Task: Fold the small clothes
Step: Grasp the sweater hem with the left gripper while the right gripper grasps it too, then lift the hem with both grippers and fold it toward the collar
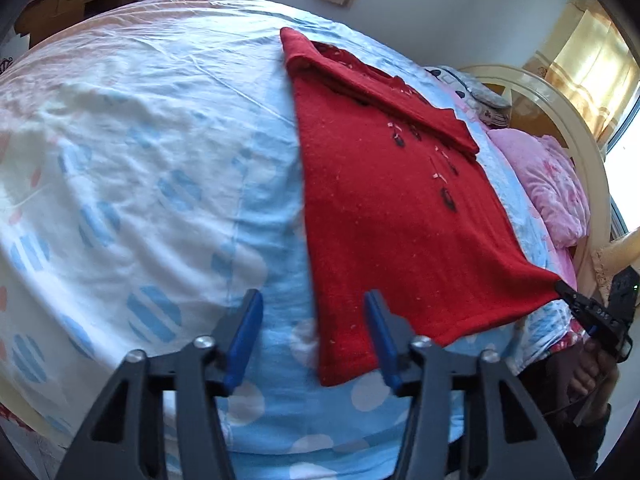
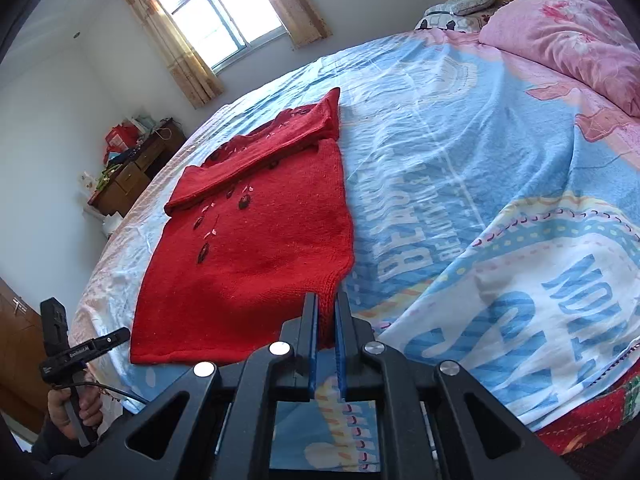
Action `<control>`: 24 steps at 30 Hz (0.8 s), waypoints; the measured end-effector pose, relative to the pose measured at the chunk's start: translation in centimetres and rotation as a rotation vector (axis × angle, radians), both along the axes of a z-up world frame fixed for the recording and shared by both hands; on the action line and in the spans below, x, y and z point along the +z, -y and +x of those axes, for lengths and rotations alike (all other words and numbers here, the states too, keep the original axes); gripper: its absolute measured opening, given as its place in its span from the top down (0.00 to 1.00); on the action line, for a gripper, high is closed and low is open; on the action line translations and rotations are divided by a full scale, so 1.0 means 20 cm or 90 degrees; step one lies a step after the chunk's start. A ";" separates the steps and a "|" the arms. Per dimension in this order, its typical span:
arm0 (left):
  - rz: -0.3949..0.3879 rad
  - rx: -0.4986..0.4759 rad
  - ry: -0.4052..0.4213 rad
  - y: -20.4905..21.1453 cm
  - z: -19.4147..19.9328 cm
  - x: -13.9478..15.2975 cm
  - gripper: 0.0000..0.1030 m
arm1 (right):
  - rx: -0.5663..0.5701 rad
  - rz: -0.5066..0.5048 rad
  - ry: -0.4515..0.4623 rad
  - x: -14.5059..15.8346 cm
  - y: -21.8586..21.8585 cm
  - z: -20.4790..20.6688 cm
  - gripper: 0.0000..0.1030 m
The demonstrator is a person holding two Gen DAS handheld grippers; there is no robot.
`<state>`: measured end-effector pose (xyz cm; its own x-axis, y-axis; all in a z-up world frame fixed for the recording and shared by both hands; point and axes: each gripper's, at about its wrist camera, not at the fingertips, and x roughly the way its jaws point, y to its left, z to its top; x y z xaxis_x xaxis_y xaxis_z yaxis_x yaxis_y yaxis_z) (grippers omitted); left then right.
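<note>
Left wrist view: the red sweater (image 1: 384, 216) lies flat on the bed sheet (image 1: 160, 160), one sleeve already folded across its chest, so folding seems only begun. The left gripper (image 1: 314, 320) hovers with jaws wide open at the sweater's near hem corner, gripping nothing.

Right wrist view: the right gripper (image 2: 326, 312) has its jaws closed on the sweater's other hem corner. The sweater's long axis runs away from that corner, collar toward the window (image 2: 224, 12).

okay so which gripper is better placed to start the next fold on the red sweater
Right, probably. The right gripper is shut on the red sweater's near hem corner, ready to lift it. The left gripper is open above the bedsheet near the other hem corner, holding nothing.
</note>
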<state>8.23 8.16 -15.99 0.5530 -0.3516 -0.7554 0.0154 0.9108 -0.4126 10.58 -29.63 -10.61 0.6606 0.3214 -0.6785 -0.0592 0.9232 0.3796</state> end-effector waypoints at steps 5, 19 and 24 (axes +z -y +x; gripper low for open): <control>0.008 -0.032 0.006 0.07 -0.02 -0.01 0.46 | 0.004 -0.007 -0.004 -0.02 0.00 0.00 0.94; 0.004 -0.066 0.078 0.06 -0.04 0.13 0.96 | 0.008 0.010 0.033 0.04 -0.01 -0.03 0.94; -0.043 -0.068 0.098 0.02 0.00 0.22 0.96 | 0.013 0.034 0.071 0.13 -0.02 -0.03 0.94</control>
<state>8.21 7.79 -11.55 0.6168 -0.4611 -0.6379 0.1778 0.8711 -0.4578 9.96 -29.21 -8.06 0.7246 0.3688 -0.5822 -0.1219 0.9001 0.4184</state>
